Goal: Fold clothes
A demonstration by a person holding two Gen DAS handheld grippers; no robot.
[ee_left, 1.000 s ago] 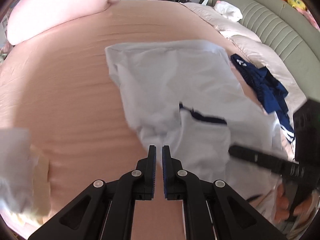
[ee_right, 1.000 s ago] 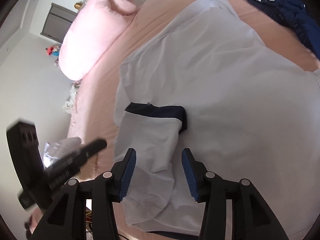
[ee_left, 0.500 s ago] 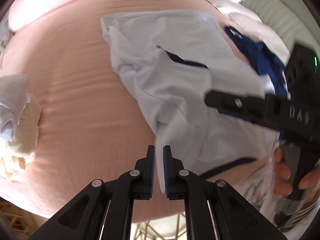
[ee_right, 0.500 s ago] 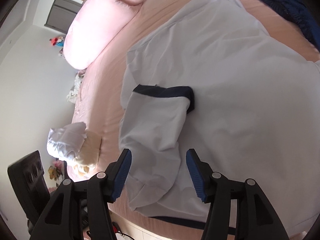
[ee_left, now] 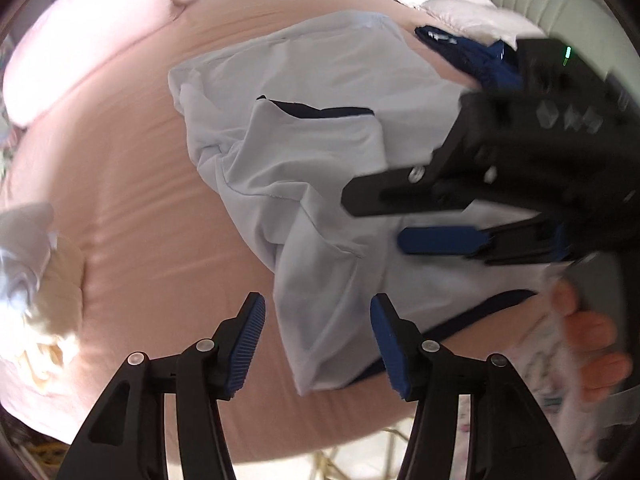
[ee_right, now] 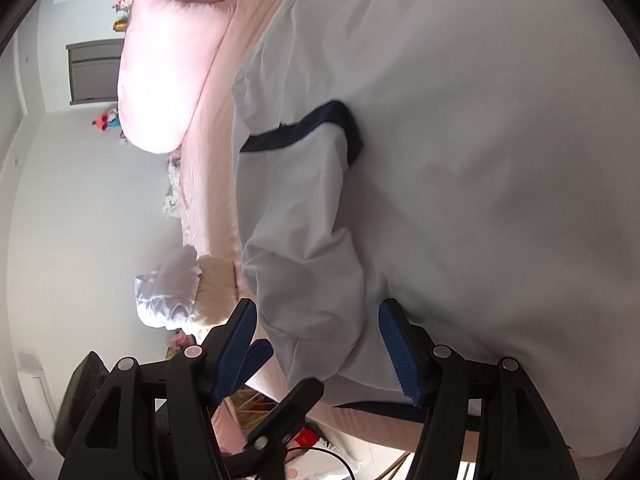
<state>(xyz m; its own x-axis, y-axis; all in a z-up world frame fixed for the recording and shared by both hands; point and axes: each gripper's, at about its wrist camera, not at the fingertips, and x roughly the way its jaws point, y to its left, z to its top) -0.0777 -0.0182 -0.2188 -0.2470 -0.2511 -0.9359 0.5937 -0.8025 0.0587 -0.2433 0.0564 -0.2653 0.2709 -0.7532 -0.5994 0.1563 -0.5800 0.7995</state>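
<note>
Pink bedsheet (ee_left: 120, 200) covers the bed and fills the working surface in both of my wrist views. On it lies the pale grey shirt (ee_left: 320, 184), spread flat, with one sleeve (ee_left: 312, 148) folded across the body so that its navy cuff (ee_left: 320, 111) points toward 12 o'clock in the left view. The shirt's navy hem (ee_left: 480, 314) runs along the bed edge at about 4 o'clock.

Left gripper (ee_left: 318, 344): jaws are opening. The lower corner of the shirt lies between the blue pads, and neither pad presses on it. No grip.

Right gripper (ee_right: 318, 350): jaws are opening. The shoulder end of the folded sleeve sits between the pads without being pinched. In the left view I see this same gripper enter from 3 o'clock above the shirt, with the person's fingers (ee_left: 592, 332) wrapped on its handle.

Other items: a crumpled white and cream garment (ee_left: 36, 280) at 9 o'clock near the bed edge, well apart from the shirt; a navy garment (ee_left: 468, 56) at 1 o'clock, just beside the shirt's far edge; a pink pillow (ee_right: 168, 64) at 11 o'clock in the right view.
</note>
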